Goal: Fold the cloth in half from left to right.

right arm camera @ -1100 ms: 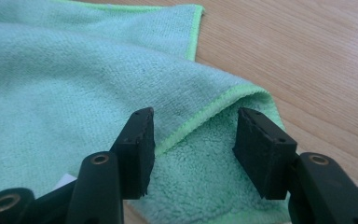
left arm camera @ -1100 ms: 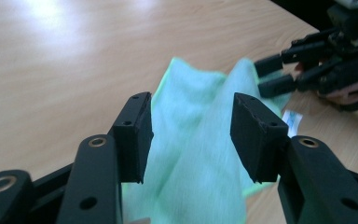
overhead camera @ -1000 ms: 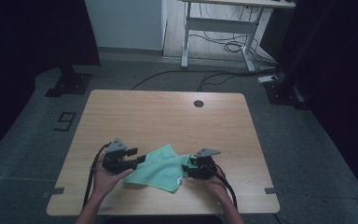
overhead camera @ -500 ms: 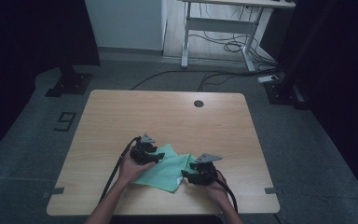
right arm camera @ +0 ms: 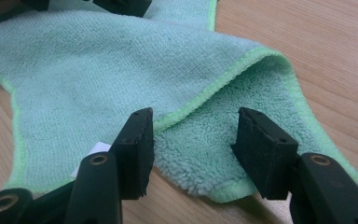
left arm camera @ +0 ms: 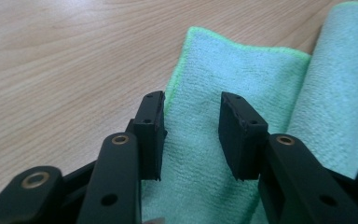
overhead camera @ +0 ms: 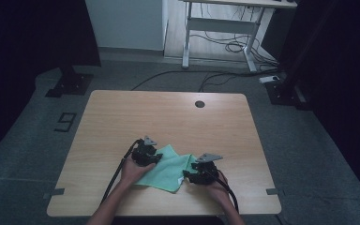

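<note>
We note the left gripper (overhead camera: pixel 151 154) has held over the cloth (overhead camera: pixel 168 169) since 0.5 s ago, jaws spread; right gripper (overhead camera: pixel 193 174) likewise spread at the cloth's folded edge. Table (overhead camera: pixel 168 112) beyond lies open.

Black gripper (overhead camera: pixel 155 158) pair, brass rivets, grey plates, seemingly bare forearms

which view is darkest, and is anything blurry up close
The high view is darkest: the floor around the table is dim and the room edges go black. The left gripper view is bright, the cloth sharp, its tongs' near arms soft. The right gripper view is evenly lit, the cloth's nap crisp between its tongs.
</note>
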`<act>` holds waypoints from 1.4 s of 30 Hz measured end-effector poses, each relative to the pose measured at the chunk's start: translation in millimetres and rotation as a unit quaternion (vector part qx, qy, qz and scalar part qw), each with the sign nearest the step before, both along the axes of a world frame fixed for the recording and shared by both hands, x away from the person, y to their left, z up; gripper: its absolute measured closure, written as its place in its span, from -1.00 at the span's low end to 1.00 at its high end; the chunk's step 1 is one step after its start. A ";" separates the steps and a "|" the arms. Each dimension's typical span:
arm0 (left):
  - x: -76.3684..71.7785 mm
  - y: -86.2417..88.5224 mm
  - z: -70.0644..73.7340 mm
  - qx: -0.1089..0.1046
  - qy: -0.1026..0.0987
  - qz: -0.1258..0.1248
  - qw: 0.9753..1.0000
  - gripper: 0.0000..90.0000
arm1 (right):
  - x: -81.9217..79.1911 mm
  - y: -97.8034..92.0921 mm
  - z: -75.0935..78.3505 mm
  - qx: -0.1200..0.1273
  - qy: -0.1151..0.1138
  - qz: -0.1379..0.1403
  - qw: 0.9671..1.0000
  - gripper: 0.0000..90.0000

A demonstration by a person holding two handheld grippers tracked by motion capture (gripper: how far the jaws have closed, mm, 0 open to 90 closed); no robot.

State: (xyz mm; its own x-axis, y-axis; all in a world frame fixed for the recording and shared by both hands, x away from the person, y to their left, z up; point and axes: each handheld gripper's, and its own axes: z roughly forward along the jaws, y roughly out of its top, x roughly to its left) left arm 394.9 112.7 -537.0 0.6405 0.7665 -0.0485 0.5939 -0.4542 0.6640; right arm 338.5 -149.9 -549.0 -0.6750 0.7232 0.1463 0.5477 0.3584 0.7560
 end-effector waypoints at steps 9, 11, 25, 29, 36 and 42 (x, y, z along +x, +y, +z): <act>-2.1 1.2 -1.1 0.010 -0.012 0.007 1.000 0.42 | 11.6 0.3 0.4 -0.010 -0.004 -0.009 1.000 0.05; -3.6 5.2 -1.0 0.009 -0.010 0.016 1.000 0.43 | 23.7 2.1 1.3 -0.019 -0.005 -0.011 1.000 0.03; -16.1 19.6 0.3 0.002 -0.012 0.038 0.999 0.34 | 53.4 9.4 10.2 0.003 -0.007 -0.006 1.000 -0.01; -14.0 19.1 3.1 -0.009 -0.016 0.037 0.999 0.32 | 34.5 11.6 16.1 0.015 -0.019 0.008 1.000 -0.03; -5.9 10.2 12.2 -0.018 -0.021 0.025 0.999 0.29 | 5.2 22.1 10.1 0.010 -0.015 0.029 0.999 -0.06; 4.1 -1.6 4.2 0.000 -0.007 0.018 1.000 0.31 | -4.6 29.6 -1.6 -0.026 -0.024 0.025 0.999 -0.05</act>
